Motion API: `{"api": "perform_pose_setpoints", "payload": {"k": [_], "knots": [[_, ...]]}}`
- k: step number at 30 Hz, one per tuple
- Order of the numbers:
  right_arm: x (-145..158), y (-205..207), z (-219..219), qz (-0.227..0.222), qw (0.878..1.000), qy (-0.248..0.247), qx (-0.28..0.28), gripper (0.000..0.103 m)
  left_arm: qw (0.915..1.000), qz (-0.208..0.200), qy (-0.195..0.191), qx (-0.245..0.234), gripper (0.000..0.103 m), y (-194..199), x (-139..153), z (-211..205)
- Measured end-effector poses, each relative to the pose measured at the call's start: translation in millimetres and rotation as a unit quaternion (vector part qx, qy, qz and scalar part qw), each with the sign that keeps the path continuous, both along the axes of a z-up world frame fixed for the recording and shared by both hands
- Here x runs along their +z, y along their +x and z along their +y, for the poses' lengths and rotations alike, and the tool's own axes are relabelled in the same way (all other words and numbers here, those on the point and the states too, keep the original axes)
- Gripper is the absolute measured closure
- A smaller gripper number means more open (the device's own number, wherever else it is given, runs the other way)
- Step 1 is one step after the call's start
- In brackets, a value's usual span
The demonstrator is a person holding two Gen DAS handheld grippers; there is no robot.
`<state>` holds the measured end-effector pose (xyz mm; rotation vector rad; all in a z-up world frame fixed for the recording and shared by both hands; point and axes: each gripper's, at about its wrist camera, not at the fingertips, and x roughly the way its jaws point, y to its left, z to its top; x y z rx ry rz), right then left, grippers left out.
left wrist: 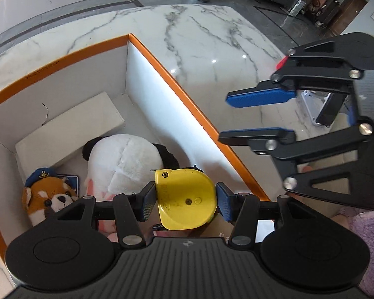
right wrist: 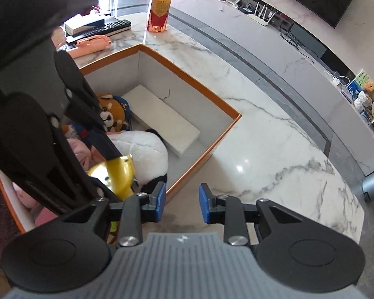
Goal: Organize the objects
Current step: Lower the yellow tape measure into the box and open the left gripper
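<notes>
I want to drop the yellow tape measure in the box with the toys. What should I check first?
1. Left gripper grips the yellow tape measure on both sides: ok.
2. Tape measure is over the orange-rimmed box: ok.
3. Landing spot: white plush lies underneath, bare floor only farther in: not ok.
4. Right gripper is open, empty, outside the box: ok.
5. Fox plush sits off to the side: ok.

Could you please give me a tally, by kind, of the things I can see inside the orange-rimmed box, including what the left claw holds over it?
Plush toys: 2, a panda and a red panda in a sailor cap
Flat white boxes: 1
Yellow tape measures: 1, clamped in the left claw over the orange-rimmed box
Total: 4; pink items underneath are too hidden to count.
</notes>
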<state>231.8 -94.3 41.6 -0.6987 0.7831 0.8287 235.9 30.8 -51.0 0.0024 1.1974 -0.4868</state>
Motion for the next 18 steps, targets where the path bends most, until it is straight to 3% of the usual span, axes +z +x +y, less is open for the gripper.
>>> {"api": "perform_pose_setpoints", "payload": {"k": [11, 18], "knots": [[-2, 3, -18, 0.0, 1.0, 0.019, -0.015, 0.073, 0.9961, -0.015, 0.087, -0.004, 0.044, 10, -18, -23], [-2, -1, -18, -0.001, 1.0, 0.028, -0.01, 0.073, 0.9966, -0.016, 0.08, 0.015, 0.043, 16, -22, -22]]}}
